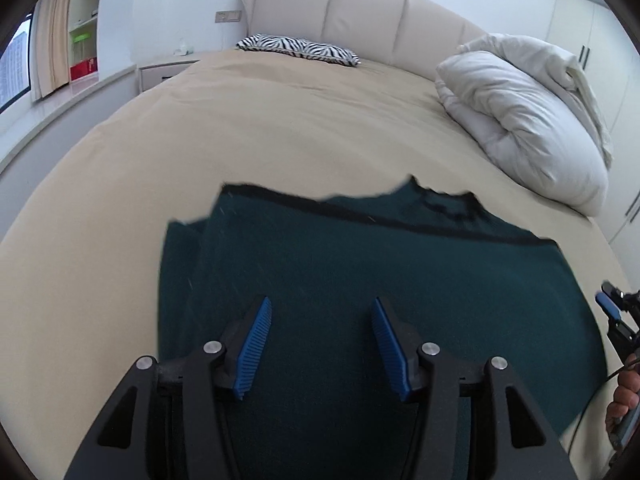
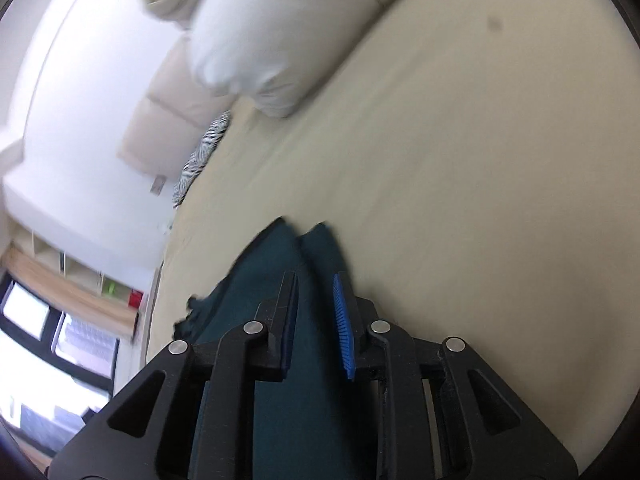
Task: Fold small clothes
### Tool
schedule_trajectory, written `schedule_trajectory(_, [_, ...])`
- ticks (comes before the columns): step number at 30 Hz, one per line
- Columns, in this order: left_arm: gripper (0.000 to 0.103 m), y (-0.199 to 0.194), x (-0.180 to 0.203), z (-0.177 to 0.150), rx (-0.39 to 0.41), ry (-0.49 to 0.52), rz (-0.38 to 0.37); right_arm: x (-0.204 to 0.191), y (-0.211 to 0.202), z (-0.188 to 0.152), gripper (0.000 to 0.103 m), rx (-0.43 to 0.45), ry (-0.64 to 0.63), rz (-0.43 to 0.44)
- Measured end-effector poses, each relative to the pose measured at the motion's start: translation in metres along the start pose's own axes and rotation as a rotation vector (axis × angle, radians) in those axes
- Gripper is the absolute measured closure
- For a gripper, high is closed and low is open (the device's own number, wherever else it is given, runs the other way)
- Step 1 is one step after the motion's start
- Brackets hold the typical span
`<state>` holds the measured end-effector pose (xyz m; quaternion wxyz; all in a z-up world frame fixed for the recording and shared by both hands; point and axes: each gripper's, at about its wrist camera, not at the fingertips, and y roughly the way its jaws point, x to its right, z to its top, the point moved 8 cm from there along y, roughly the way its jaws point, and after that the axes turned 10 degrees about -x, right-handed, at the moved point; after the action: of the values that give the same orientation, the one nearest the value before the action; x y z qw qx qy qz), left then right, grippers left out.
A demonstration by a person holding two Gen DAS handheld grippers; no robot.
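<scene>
Left gripper [image 1: 322, 308]: black linkage arms with ribbed blue pads [image 1: 256, 344], jaws standing apart with a clear gap between them, pointed forward and downward. Right gripper [image 2: 316, 284]: same build, rolled hard onto its side, jaws drawn near one another with a narrow gap; whether the pads [image 2: 343, 328] press on anything cannot be told through the blur. Right hand [image 1: 624, 396]: fingers wrapped around that gripper's handle, seen at the edge of the left wrist view.

A bed [image 1: 280, 128] with a beige sheet carries everything. On it lie a dark green garment [image 1: 360, 272] spread near the front, a white folded duvet [image 1: 520, 120] at the right, and a zebra-striped pillow [image 1: 298, 50] by the headboard.
</scene>
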<state>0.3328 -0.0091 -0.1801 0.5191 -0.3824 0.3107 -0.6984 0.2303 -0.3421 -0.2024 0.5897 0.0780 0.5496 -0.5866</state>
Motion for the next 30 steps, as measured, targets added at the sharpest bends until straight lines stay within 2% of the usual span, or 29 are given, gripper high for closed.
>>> schedule_trajectory(2, [0.04,-0.008,0.012,-0.019,-0.005,0.031,0.013,-0.037,0.002,-0.026,0.082,-0.051,-0.061,0.079])
schedule_trajectory(4, [0.037,-0.009,0.018,-0.032,-0.007,0.074,0.063,-0.082,0.016,-0.066,0.072,-0.147,-0.163,0.147])
schedule_trajectory(5, [0.036,-0.008,0.019,-0.036,-0.012,0.081,0.071,-0.102,0.026,-0.087,0.067,-0.203,-0.207,0.18])
schedule_trajectory(7, [0.036,-0.005,0.015,-0.039,-0.027,0.061,0.047,-0.137,0.056,-0.135,0.063,-0.35,-0.274,0.247])
schedule_trajectory(8, [0.035,-0.004,0.012,-0.04,-0.033,0.053,0.033,-0.143,0.065,-0.148,0.063,-0.385,-0.29,0.254])
schedule_trajectory(10, [0.035,-0.001,0.011,-0.042,-0.041,0.074,0.037,-0.14,0.094,-0.175,0.063,-0.482,-0.287,0.212])
schedule_trajectory(12, [0.035,0.0,0.013,-0.045,-0.035,0.096,0.05,-0.124,0.106,-0.185,0.067,-0.517,-0.238,0.185])
schedule_trajectory(13, [0.035,0.0,0.012,-0.046,-0.032,0.094,0.048,-0.118,0.106,-0.188,0.072,-0.5,-0.215,0.201])
schedule_trajectory(16, [0.034,0.001,0.012,-0.047,-0.032,0.085,0.042,-0.084,0.083,-0.165,0.073,-0.414,-0.143,0.196])
schedule_trajectory(25, [0.034,0.002,0.012,-0.048,-0.026,0.087,0.042,0.009,-0.009,-0.097,0.071,-0.154,0.015,0.065])
schedule_trajectory(27, [0.034,0.002,0.012,-0.048,-0.024,0.087,0.042,0.017,-0.024,-0.088,0.07,-0.118,0.032,0.034])
schedule_trajectory(30, [0.034,0.002,0.012,-0.048,-0.023,0.09,0.046,0.007,-0.033,-0.089,0.068,-0.094,0.009,-0.004])
